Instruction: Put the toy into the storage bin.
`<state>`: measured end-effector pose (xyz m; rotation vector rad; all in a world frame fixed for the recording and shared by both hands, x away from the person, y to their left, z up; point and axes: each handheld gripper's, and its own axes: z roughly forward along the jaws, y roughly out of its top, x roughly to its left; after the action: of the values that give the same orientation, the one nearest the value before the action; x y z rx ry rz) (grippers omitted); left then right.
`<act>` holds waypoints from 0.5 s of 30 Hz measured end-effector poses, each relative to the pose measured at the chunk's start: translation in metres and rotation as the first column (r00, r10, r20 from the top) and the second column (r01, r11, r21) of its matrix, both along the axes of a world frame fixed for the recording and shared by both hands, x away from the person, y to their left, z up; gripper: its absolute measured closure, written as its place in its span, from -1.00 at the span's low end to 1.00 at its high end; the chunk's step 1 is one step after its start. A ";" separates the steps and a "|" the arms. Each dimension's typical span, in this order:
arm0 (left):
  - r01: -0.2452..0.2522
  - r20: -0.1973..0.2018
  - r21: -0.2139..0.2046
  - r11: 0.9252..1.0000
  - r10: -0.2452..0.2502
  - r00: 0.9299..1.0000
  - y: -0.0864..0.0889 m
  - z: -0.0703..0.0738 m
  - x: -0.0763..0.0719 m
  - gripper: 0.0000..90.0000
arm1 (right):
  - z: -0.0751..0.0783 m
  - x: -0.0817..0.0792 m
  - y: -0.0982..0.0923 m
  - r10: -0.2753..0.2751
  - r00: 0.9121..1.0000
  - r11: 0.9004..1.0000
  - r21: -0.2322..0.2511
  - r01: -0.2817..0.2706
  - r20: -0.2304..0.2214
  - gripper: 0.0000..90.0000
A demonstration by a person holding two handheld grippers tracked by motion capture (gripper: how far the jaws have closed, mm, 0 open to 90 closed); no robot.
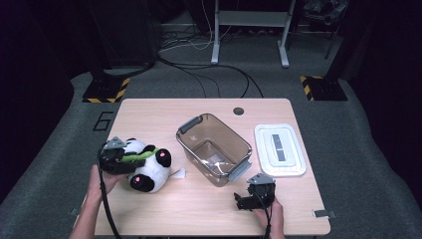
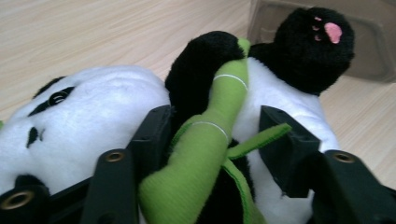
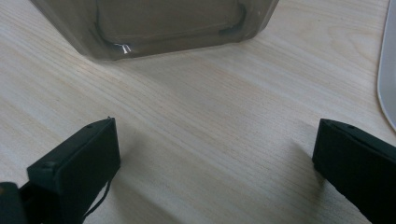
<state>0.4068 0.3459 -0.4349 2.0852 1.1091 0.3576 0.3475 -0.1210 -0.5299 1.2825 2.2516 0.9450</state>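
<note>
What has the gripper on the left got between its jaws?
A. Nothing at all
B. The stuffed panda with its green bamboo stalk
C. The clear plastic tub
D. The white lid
B. In the left gripper view the two black jaws of the left gripper press in on the stuffed panda and its green bamboo stalk; the tub and lid lie apart.
</note>
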 end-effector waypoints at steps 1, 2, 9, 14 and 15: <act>0.004 -0.006 0.000 1.000 -0.004 1.000 0.000 -0.001 0.000 0.12 | 0.000 0.000 0.000 0.000 1.000 1.000 0.000 0.000 0.000 -1.00; 0.002 -0.012 -0.007 1.000 -0.002 1.000 0.000 -0.002 0.000 0.17 | 0.000 0.000 0.000 0.000 1.000 1.000 0.000 0.000 0.000 -1.00; -0.020 -0.014 -0.040 0.999 0.019 1.000 -0.002 -0.008 -0.005 0.57 | 0.000 0.000 0.000 0.000 1.000 1.000 0.000 0.000 0.000 -1.00; -0.010 0.024 -0.025 1.000 0.011 1.000 -0.002 -0.005 -0.010 0.63 | 0.000 0.000 0.000 0.000 1.000 1.000 0.000 0.000 0.000 -1.00; -0.003 0.033 -0.013 1.000 0.004 0.999 -0.001 -0.004 -0.011 0.63 | 0.000 0.000 0.000 0.000 1.000 1.000 0.000 0.000 0.000 -1.00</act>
<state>0.3958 0.3446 -0.4387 2.0593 1.0934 0.3838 0.3475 -0.1210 -0.5299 1.2825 2.2515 0.9453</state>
